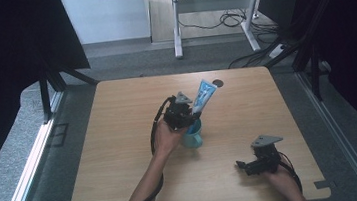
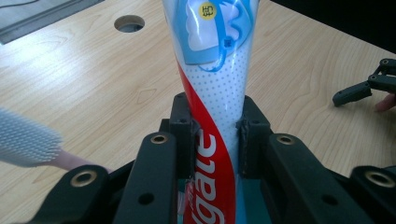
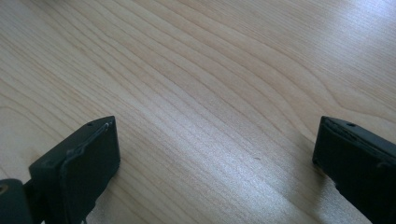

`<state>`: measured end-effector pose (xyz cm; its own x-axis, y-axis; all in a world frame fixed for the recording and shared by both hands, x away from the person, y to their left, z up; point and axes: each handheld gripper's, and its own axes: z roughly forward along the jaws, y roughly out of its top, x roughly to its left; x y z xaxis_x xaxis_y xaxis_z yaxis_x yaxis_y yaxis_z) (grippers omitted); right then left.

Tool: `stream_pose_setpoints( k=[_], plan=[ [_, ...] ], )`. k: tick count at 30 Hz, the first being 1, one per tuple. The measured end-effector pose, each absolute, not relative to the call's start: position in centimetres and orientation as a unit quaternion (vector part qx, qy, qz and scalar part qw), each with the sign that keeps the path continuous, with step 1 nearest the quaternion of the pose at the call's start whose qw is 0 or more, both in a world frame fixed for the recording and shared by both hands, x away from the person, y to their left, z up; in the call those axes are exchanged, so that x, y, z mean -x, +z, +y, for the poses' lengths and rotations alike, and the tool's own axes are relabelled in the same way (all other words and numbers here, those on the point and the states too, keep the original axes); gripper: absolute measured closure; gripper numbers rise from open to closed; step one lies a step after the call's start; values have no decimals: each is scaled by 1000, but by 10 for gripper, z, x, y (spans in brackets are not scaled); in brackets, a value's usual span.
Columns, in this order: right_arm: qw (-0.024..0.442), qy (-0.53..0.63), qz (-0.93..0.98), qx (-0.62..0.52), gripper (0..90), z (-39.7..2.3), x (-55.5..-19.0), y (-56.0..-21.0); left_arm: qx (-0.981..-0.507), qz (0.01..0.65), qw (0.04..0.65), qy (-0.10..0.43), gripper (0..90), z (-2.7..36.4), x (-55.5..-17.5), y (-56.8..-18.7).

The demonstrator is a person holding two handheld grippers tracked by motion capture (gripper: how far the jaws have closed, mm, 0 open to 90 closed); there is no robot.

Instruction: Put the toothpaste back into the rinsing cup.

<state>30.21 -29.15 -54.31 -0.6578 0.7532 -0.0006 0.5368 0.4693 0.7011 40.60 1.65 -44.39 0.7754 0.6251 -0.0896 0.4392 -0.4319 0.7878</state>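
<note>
From the high view, the left gripper point(image 1: 189, 113) held a toothpaste tube point(image 1: 204, 95) tilted above a blue cup point(image 1: 192, 135) near the middle of the table point(image 1: 121, 151); the tall tube leaned well past the rim, so the light cup could tip once released. In the left gripper view, the jaws pinched the tube's point(image 2: 215, 93) lower body; a harder squeeze might force paste out, and a toothbrush point(image 2: 28, 144) crowded the same side. In the right gripper view, the right gripper point(image 3: 215, 154) stood wide and empty over bare wood, too far off to steady anything.
</note>
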Motion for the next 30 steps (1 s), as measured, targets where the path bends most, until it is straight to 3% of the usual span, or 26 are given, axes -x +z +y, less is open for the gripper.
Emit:
stream_pose_setpoints(
  k=[30],
  plan=[
    [157,346,842,-383,2,-291,-302,-543,-842,322,419,110,679,28,-396,-462]
  ],
)
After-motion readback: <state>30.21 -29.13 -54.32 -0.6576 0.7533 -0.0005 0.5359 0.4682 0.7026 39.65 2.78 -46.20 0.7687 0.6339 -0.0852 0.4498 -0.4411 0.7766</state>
